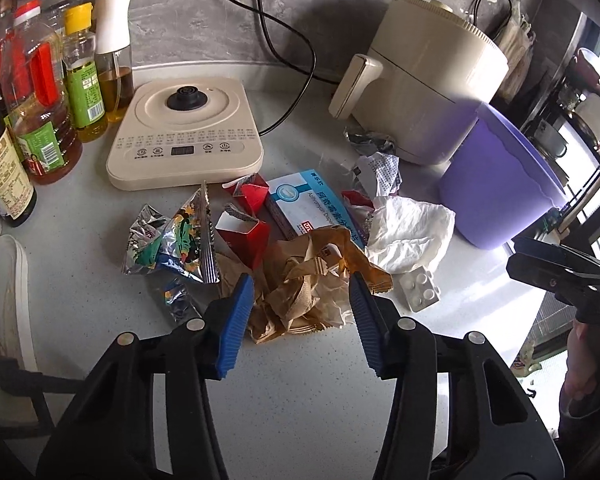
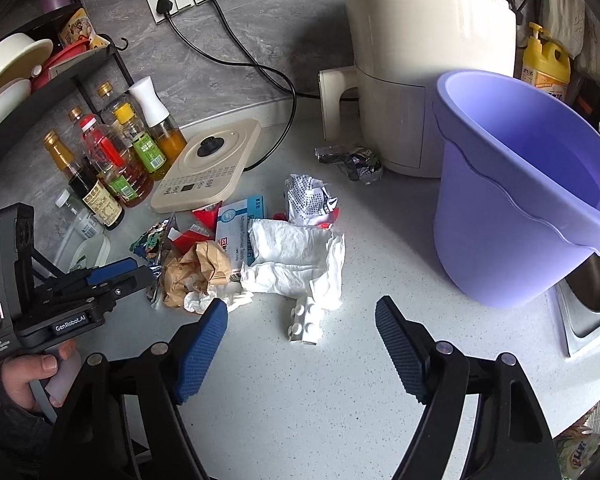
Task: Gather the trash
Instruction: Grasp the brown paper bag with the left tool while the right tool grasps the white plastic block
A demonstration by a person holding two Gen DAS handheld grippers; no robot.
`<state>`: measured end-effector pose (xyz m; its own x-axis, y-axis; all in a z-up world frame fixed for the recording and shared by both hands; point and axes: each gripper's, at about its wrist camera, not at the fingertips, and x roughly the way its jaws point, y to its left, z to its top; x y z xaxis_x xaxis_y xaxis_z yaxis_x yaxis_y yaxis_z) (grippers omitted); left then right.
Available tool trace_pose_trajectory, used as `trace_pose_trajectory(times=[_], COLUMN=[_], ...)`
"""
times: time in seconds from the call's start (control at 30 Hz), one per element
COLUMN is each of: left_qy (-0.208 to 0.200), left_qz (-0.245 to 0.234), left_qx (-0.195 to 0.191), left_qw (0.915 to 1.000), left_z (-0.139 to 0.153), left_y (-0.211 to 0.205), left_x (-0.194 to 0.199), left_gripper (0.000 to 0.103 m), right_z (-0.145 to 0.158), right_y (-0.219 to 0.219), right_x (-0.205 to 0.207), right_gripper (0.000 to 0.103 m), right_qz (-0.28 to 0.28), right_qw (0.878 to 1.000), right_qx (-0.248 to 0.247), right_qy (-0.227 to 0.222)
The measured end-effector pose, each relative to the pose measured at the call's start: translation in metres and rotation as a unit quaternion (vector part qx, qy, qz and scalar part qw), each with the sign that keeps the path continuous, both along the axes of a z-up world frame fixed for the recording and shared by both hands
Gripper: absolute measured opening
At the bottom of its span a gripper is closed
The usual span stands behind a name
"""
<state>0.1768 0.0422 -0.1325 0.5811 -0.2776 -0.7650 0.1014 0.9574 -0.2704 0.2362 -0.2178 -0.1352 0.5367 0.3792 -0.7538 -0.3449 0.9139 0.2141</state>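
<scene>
A heap of trash lies on the white counter: crumpled brown paper (image 1: 304,292), a foil snack bag (image 1: 176,240), torn red cartons (image 1: 248,236), a medicine box (image 1: 312,204), white tissue (image 2: 296,256) and a white blister pack (image 2: 306,322). My left gripper (image 1: 302,284) is open and tilted down, its blue pads straddling the brown paper. My right gripper (image 2: 302,303) is open wide just above the blister pack, near the tissue's edge. An empty purple bucket (image 2: 520,200) stands to the right of the heap.
A cream air fryer (image 2: 432,76) stands behind the bucket, with crumpled foil (image 2: 356,162) at its foot. A cooker base (image 1: 184,132) and several oil bottles (image 1: 40,120) line the left. A steel sink (image 2: 592,304) edges the counter at right. Cords run to wall sockets.
</scene>
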Motion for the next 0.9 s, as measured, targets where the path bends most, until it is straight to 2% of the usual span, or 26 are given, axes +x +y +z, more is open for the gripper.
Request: trace_pose_trajectory(times=[0.13, 0.23, 0.4, 0.53, 0.73, 0.9], left_qy=[0.01, 0.026, 0.005, -0.004, -0.043, -0.06], left_qz=[-0.033, -0.044, -0.06, -0.064, -0.061, -0.055], left_qx=[0.003, 0.012, 0.016, -0.02, -0.01, -0.028], left_qw=[0.9994, 0.9986, 0.998, 0.9978, 0.9972, 0.9963], left_z=[-0.011, -0.018, -0.003, 0.013, 0.035, 0.047], left_y=[-0.007, -0.008, -0.004, 0.008, 0.018, 0.032], left_x=[0.015, 0.022, 0.014, 0.008, -0.007, -0.015], left_gripper=[0.04, 0.019, 0.016, 0.016, 0.016, 0.016], right_z=[-0.002, -0.003, -0.005, -0.007, -0.012, -0.031], right_y=[0.002, 0.003, 0.006, 0.01, 0.024, 0.044], right_x=[0.005, 0.007, 0.008, 0.01, 0.018, 0.021], right_gripper=[0.076, 0.076, 0.076, 0.076, 0.076, 0.073], right_qz=[-0.016, -0.026, -0.035, -0.039, -0.032, -0.027], right_qw=[1.0, 1.0, 0.999, 0.999, 0.999, 0.999], right_qx=[-0.002, -0.002, -0.001, -0.002, -0.005, -0.024], right_qy=[0.004, 0.007, 0.011, 0.012, 0.018, 0.033])
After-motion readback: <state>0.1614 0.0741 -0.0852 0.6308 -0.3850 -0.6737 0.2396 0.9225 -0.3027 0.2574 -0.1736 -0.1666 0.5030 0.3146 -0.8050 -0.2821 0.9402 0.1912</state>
